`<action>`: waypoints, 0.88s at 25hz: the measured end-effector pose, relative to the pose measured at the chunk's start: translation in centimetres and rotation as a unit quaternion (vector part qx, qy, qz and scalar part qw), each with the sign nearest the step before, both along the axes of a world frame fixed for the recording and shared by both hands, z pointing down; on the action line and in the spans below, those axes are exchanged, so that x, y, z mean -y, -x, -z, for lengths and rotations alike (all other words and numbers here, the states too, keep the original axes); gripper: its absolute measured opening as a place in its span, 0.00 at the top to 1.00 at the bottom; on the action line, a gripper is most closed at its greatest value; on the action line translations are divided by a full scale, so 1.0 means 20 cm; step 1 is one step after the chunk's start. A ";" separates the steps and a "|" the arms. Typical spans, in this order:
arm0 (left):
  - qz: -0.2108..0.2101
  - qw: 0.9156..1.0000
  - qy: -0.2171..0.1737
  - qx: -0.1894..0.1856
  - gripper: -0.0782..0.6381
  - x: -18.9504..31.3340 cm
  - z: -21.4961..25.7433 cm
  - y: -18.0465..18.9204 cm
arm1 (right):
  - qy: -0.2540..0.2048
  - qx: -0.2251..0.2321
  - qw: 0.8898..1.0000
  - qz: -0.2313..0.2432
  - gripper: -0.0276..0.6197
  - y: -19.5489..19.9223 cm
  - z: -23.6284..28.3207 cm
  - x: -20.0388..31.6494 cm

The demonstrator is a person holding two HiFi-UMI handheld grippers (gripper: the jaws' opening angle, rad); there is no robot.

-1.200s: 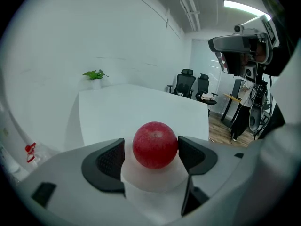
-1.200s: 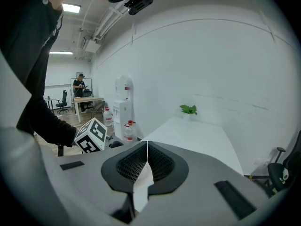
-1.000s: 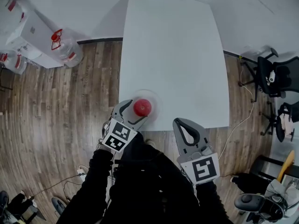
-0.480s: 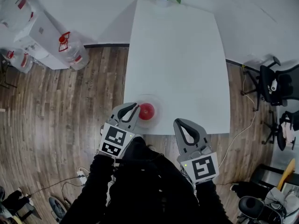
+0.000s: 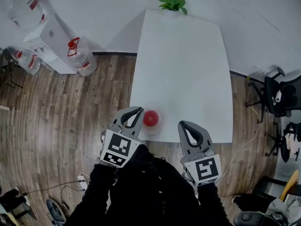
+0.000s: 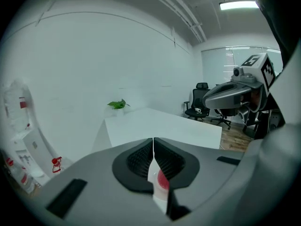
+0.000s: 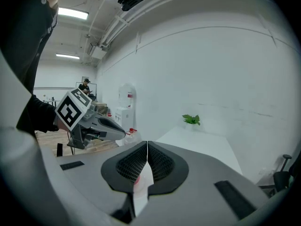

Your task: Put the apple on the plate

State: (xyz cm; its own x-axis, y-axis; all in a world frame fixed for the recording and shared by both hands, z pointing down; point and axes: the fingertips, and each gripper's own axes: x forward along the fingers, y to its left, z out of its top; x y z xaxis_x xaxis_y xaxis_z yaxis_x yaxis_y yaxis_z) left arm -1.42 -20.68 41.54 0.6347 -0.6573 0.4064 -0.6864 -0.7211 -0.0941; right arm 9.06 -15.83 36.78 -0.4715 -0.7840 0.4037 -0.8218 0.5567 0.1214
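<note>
A red apple [image 5: 150, 118] sits on a pale round plate [image 5: 159, 126] near the front edge of the white table [image 5: 183, 69]. My left gripper [image 5: 139, 110] hovers just left of the apple, apart from it, its jaws closed together with nothing between them. In the left gripper view [image 6: 153, 140] the apple [image 6: 162, 179] shows below the shut jaws. My right gripper [image 5: 181, 125] is shut and empty, right of the plate at the table's front edge. A sliver of the apple [image 7: 138, 179] peeks out under its jaws [image 7: 147, 144].
A potted plant [image 5: 172, 3] stands at the table's far end. Water bottles [image 5: 80, 55] and a white dispenser [image 5: 47, 36] stand on the wooden floor to the left. Office chairs [image 5: 282, 93] are at the right. The person's dark sleeves fill the bottom.
The left gripper stood open around the apple on the plate; it has let go, shut, and lifted back to the apple's left. The right gripper stayed put.
</note>
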 end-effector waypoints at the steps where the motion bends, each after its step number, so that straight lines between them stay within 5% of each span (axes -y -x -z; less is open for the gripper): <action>1: -0.001 1.000 -0.007 0.002 0.86 -0.01 0.03 0.00 | -0.005 -0.002 1.000 0.003 0.89 0.00 0.01 0.01; 11: 0.013 0.997 -0.069 0.013 0.87 -0.05 0.33 0.03 | -0.040 0.008 0.999 0.021 0.89 0.02 0.15 0.02; 22: 0.026 0.997 -0.078 0.013 0.87 -0.09 0.39 0.07 | -0.080 0.013 0.996 0.039 0.89 0.05 0.25 0.03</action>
